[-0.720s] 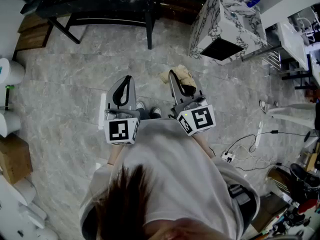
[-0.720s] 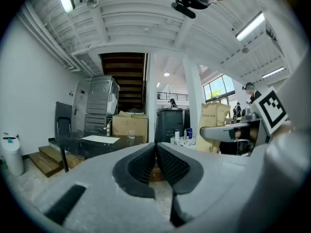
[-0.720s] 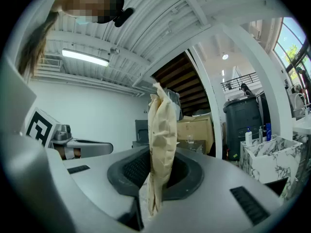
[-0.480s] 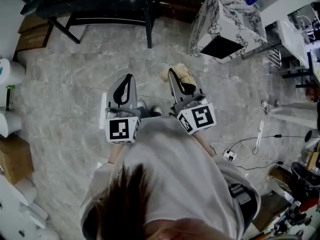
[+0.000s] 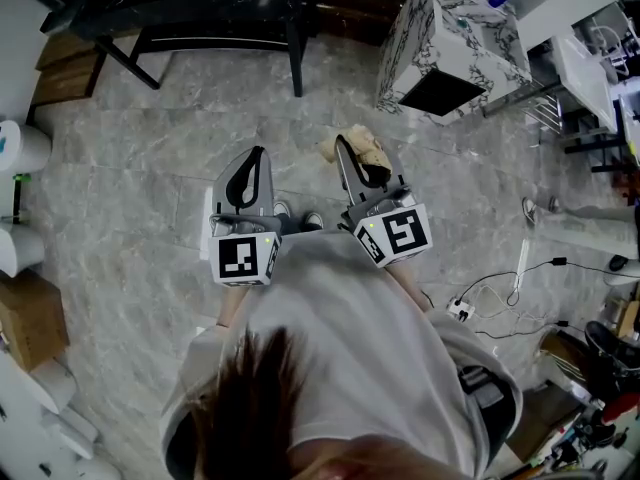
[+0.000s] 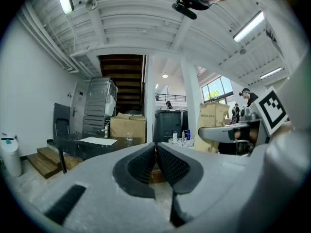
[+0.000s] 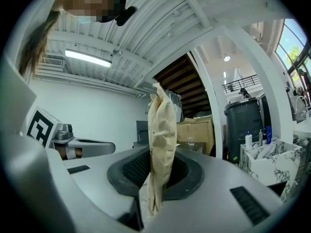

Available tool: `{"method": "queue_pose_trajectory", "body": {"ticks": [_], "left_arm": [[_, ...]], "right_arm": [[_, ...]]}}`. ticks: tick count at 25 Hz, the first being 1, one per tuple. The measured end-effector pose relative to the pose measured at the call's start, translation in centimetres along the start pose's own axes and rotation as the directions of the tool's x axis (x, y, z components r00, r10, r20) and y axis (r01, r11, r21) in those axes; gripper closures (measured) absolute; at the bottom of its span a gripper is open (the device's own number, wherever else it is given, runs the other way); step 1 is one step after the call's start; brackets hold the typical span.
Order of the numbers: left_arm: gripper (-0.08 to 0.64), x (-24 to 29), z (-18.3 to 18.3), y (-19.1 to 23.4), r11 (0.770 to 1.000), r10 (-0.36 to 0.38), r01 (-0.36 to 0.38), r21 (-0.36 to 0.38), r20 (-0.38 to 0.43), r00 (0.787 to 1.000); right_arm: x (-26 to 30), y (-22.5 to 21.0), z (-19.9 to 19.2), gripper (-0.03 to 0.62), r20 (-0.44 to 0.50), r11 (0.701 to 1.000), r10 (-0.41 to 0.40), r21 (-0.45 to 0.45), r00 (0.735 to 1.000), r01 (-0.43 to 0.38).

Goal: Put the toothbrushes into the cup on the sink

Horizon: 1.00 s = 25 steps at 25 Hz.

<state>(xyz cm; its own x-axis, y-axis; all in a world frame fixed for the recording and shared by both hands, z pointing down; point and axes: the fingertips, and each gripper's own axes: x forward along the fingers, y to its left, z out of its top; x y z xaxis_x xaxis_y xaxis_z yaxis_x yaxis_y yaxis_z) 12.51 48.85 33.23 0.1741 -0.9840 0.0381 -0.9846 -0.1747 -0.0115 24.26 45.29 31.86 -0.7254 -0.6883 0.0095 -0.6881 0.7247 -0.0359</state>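
Observation:
My right gripper (image 5: 345, 146) is held level in front of the person's body, shut on a crumpled beige cloth (image 5: 365, 153). In the right gripper view the cloth (image 7: 163, 125) stands up between the dark pads (image 7: 131, 171). Beside it my left gripper (image 5: 256, 154) is shut with nothing in it; its ribbed pads (image 6: 141, 161) meet at the tips. The marble-patterned sink unit (image 5: 455, 43) stands ahead to the right, apart from both grippers, with small bottles (image 7: 249, 141) on top. No toothbrush or cup can be made out.
A black table (image 5: 200, 8) stands ahead on the grey stone floor (image 5: 130, 168). A cardboard box (image 5: 25, 318) and white cylinders (image 5: 20, 143) line the left side. Cables and a power strip (image 5: 460, 311) lie at the right. A dark bin (image 7: 243, 118) stands behind the sink unit.

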Motion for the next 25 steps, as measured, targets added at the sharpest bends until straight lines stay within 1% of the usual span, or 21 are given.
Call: {"method": "queue_pose_trajectory", "body": {"ticks": [3,7,11,16,21,25], "left_arm": [[0.535,-0.3,0.0,-0.2,1.0,0.001,-0.001,-0.005,0.004,1.0],[0.535,-0.4,0.0,-0.6,1.0,0.001,-0.001,-0.01,0.007,1.0],[0.535,-0.7,0.1,-1.0,1.0,0.006,-0.006,-0.013,0.0,1.0],[0.535,-1.1,-0.8,-0.7,0.999,0.019,-0.02,-0.027,-0.018,1.0],[0.535,-0.2,-1.2,0.4,0.999,0.021,-0.022,-0.033,-0.029,0.999],[0.535,1.2,-1.7,2.1,0.999,0.019,-0.021,-0.05,-0.04,0.999]], "right_arm": [[-0.3,0.1,0.0,0.54,0.004,1.0,0.004,0.0,1.0,-0.004],[-0.8,-0.1,0.2,0.538,0.024,1.0,0.009,0.021,1.0,-0.01],[-1.5,-0.5,0.1,0.538,0.006,1.0,0.003,0.026,1.0,-0.004],[-1.8,-0.6,-0.8,0.538,-0.02,0.999,0.004,0.038,1.0,-0.003],[-0.4,-0.7,-1.3,0.538,-0.04,0.999,0.011,0.043,0.999,-0.009],[1.9,-0.9,-1.7,0.538,-0.058,0.999,0.013,0.049,0.998,-0.011]]}}
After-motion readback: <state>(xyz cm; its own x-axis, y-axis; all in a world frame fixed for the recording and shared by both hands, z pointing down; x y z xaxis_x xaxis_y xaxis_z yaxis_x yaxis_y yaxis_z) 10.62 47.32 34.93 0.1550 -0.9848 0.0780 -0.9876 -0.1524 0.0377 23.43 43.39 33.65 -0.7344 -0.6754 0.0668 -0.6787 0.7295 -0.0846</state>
